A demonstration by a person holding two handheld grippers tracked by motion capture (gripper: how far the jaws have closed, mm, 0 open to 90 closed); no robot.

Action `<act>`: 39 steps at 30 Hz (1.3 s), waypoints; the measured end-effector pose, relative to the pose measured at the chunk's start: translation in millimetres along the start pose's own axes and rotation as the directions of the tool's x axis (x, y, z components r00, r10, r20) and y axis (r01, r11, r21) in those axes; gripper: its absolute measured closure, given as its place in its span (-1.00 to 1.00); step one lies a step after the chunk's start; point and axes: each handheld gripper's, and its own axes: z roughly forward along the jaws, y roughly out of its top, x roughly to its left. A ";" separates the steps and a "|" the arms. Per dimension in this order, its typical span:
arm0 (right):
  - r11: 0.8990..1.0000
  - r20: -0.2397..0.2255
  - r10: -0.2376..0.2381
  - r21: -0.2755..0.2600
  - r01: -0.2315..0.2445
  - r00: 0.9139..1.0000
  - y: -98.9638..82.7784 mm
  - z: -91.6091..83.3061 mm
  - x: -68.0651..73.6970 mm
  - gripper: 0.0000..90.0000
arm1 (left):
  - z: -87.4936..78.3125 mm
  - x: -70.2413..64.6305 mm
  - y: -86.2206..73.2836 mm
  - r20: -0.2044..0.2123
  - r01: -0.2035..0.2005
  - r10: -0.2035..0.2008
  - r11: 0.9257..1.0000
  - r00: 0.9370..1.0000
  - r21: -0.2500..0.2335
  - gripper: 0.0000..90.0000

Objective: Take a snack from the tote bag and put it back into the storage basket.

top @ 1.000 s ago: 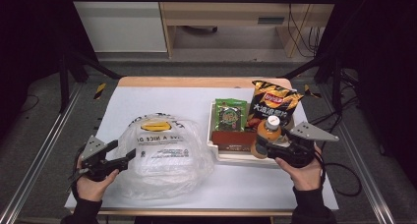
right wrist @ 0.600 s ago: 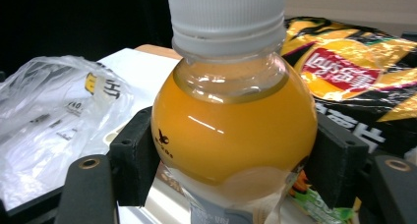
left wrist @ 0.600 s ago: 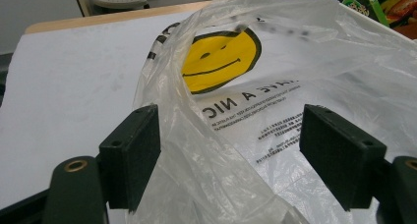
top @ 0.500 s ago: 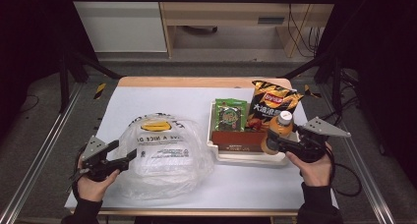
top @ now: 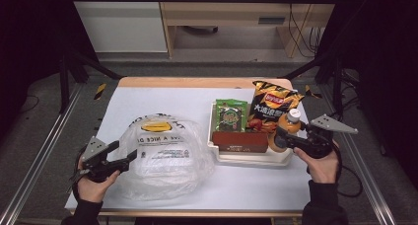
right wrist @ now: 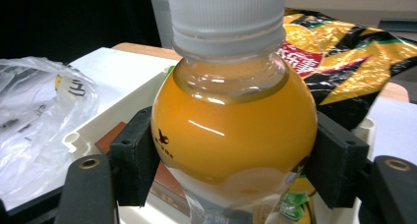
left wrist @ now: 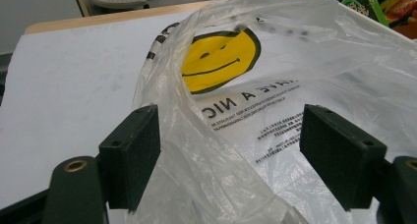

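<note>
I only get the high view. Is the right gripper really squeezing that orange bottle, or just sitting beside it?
Observer: Squeezing. In the right gripper view, the right gripper has both pads pressed against the round belly of the bottle, below its white cap.
Operator: And does the left gripper have the bag?
Observer: Not yet. In the left gripper view, the left gripper is wide open, with a loose fold of the plastic bag between its jaws, unpinched.

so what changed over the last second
The right hand-held gripper, shut on the orange juice bottle with the white cap, carried it rightward along the white tray's near edge. The left hand-held gripper stayed open around a fold of the clear plastic smiley bag; the snack packs stayed put.
</note>
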 end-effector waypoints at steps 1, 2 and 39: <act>1.000 0.002 0.003 -0.001 -0.003 1.000 -0.7 -0.2 -1.2 -0.33 | 0.0 -0.1 0.0 0.000 0.000 0.000 1.000 1.000 -0.001 -0.49; 1.000 0.004 0.000 0.000 0.000 1.000 -1.6 -0.1 -2.7 -0.33 | -0.1 -0.1 0.0 0.000 0.000 0.000 1.000 1.000 -0.001 -0.49; 0.990 0.047 0.015 0.138 -0.022 0.999 -44.0 27.6 -28.2 -0.34 | -3.1 0.1 1.3 0.004 -0.002 0.003 1.000 1.000 -0.012 -0.49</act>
